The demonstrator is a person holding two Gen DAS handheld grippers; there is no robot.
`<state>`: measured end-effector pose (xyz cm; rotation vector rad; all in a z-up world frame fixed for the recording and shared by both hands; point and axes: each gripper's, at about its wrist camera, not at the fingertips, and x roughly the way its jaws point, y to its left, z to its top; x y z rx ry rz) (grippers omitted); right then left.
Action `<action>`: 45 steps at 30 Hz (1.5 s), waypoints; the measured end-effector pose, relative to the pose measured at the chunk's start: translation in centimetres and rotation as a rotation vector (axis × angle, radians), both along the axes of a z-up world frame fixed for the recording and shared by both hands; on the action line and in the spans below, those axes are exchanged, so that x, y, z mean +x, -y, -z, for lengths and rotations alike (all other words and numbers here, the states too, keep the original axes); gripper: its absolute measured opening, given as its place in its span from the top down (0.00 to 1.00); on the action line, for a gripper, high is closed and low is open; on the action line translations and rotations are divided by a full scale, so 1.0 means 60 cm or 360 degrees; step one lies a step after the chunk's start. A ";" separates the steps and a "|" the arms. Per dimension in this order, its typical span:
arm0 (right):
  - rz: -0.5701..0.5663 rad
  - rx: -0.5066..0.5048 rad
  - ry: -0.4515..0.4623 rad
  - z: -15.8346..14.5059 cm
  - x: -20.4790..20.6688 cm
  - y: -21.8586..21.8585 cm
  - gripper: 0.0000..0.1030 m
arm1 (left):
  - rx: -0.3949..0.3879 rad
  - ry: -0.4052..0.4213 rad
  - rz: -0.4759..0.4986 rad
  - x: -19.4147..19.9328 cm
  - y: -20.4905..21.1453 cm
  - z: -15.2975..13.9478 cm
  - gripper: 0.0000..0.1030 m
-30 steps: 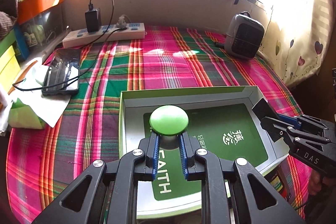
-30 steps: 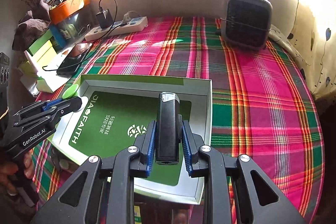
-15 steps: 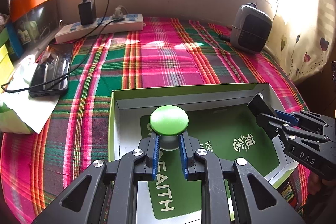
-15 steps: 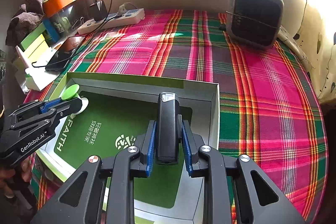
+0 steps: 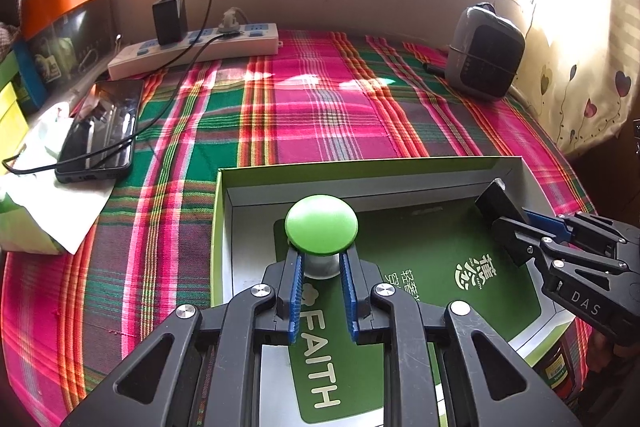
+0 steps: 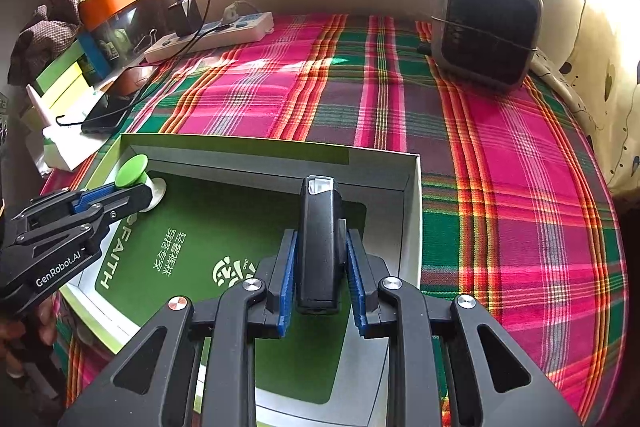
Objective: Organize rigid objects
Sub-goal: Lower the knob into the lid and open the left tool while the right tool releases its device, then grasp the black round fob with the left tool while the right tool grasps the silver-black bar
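Green-capped knob (image 5: 322, 225), seen from the left wrist, sits between the left gripper (image 5: 321, 291)'s jaws, which are narrowed on its pale stem, cap pointing forward over the near-left corner of the open box (image 5: 360, 169). The box holds only a green printed card (image 5: 432, 267).

From the right wrist, the right gripper (image 6: 320, 277) clamps a black rectangular device (image 6: 320, 239), long axis running forward, above the box's right end; lowering looks like the next move.
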<state>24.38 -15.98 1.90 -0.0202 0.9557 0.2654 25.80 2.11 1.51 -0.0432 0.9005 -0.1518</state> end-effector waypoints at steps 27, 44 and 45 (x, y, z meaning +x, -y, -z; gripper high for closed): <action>0.0006 0.0084 0.0111 -0.042 -0.052 0.008 0.55 | -0.0039 0.0081 0.0007 -0.054 -0.007 -0.041 0.63; 0.0073 0.0111 0.0202 -0.078 -0.159 0.055 0.55 | -0.0086 0.0163 -0.0100 -0.158 -0.079 -0.072 0.63; 0.0076 0.0102 0.0206 -0.077 -0.166 0.059 0.55 | -0.0087 0.0162 -0.0111 -0.165 -0.084 -0.071 0.63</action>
